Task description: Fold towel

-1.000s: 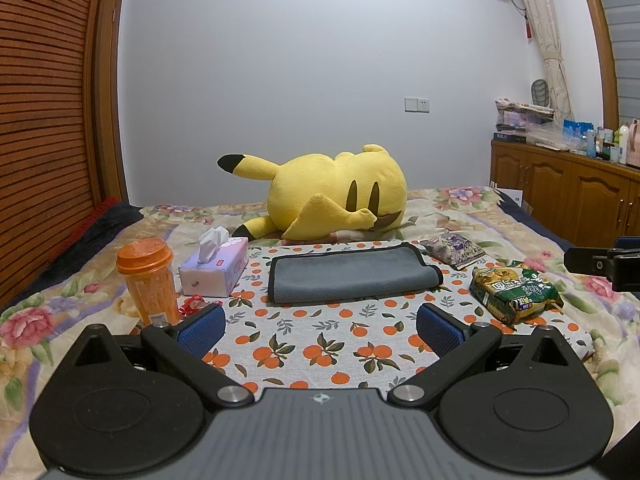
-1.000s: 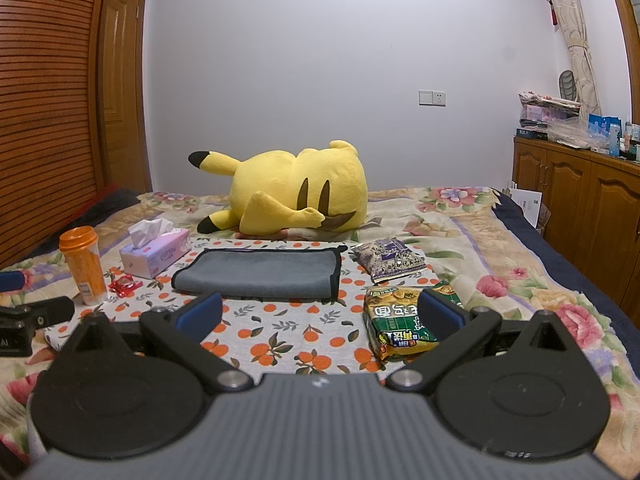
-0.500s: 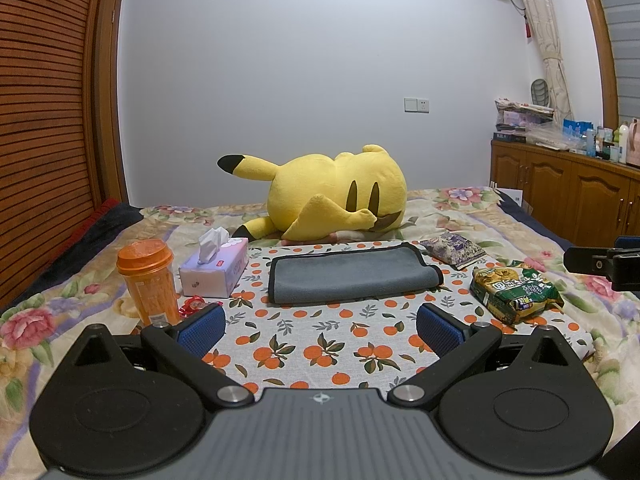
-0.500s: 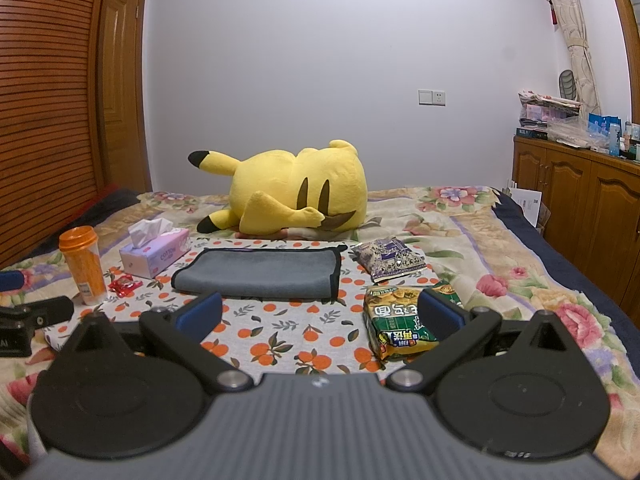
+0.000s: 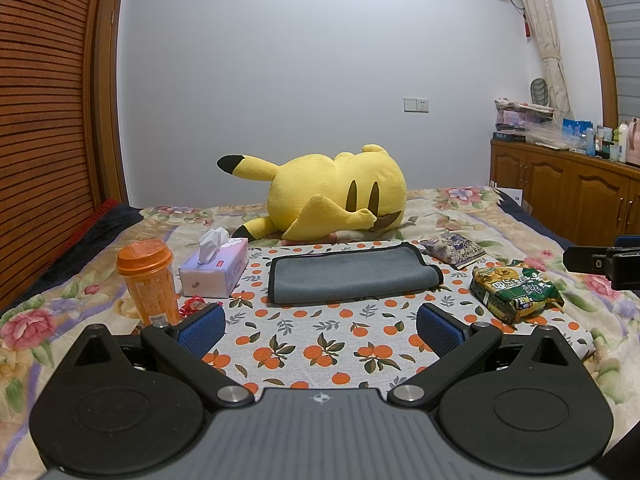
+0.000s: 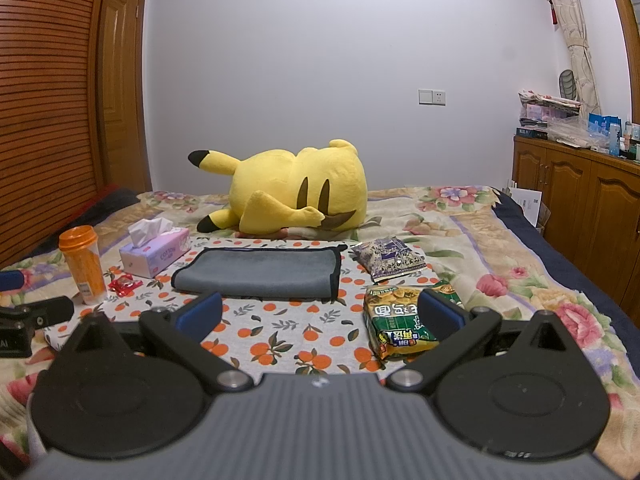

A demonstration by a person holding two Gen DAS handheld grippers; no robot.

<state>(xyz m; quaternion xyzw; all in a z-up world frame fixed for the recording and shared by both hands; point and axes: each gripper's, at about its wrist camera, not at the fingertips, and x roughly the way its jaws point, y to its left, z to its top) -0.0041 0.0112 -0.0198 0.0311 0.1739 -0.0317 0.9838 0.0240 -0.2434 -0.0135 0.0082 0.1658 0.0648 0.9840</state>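
both grippers wide apart, towel folded on the bed

nearest, the left gripper [image 5: 320,326] hovers over the orange-print cloth [image 5: 312,344] with its blue pads spread and nothing between them. the right gripper [image 6: 320,314] is likewise spread and empty, its right pad in front of the green snack bag [image 6: 400,320]. beyond lies the grey towel [image 5: 352,276], folded flat on the cloth. left of it stand the orange cup [image 5: 148,280] and tissue box [image 5: 216,268]; to its right, a purple packet [image 5: 452,248]. farthest back, a yellow plush [image 5: 336,196] lies on the bed [image 5: 460,204].
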